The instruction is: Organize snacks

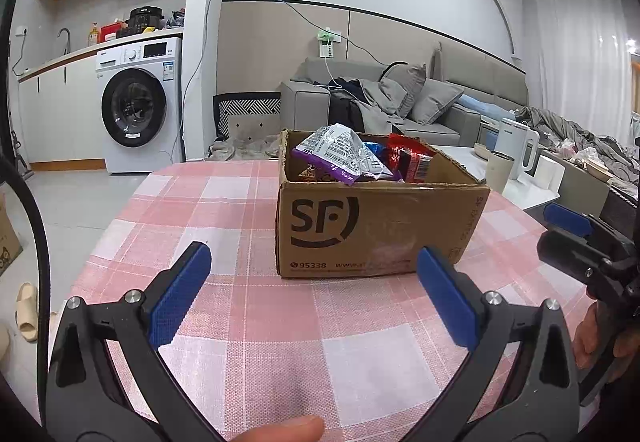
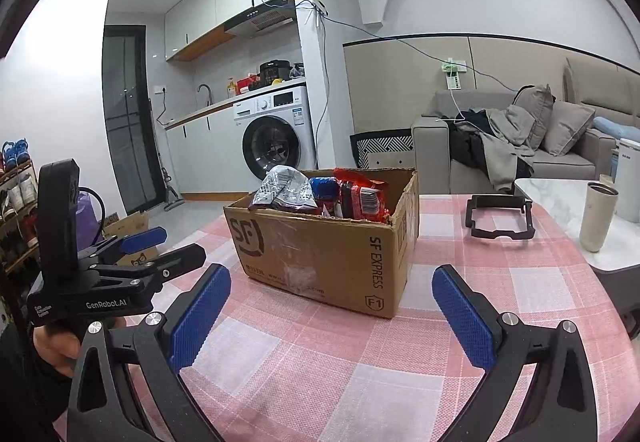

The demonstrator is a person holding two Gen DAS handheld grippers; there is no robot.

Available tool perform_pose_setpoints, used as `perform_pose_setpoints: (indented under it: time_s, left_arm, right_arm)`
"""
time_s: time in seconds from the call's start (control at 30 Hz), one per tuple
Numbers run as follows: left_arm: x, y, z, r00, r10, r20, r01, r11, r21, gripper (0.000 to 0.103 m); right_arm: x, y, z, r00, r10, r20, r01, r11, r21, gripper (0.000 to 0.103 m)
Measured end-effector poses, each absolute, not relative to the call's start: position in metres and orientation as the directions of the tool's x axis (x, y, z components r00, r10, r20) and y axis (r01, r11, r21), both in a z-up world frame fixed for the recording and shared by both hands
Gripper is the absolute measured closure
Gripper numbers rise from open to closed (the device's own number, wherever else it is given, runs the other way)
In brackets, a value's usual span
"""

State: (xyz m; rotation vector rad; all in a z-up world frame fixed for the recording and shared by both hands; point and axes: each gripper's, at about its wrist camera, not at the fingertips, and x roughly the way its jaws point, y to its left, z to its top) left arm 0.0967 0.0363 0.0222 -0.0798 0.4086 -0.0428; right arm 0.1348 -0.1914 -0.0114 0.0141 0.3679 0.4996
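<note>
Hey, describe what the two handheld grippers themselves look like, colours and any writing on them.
Both are black. The left gripper and right gripper have two angular fingers with textured blue pads and silver screw heads. Seen from the right wrist, the left unit's body carries white "GenRobot.AI" lettering, with a black cable behind it.
</note>
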Motion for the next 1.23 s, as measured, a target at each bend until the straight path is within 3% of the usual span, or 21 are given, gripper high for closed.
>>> perform_pose_setpoints:
  time_s: [1.23]
  left_arm:
    - [0.0962, 0.0359, 0.0211, 0.921, -0.051, -0.386, 0.023, 0.997, -0.076, 0.001]
  right_arm:
    - [0.1341, -0.1942, -0.0094, 0.81, 0.479, -0.338, -0.472, 0.875, 0.108, 0.0]
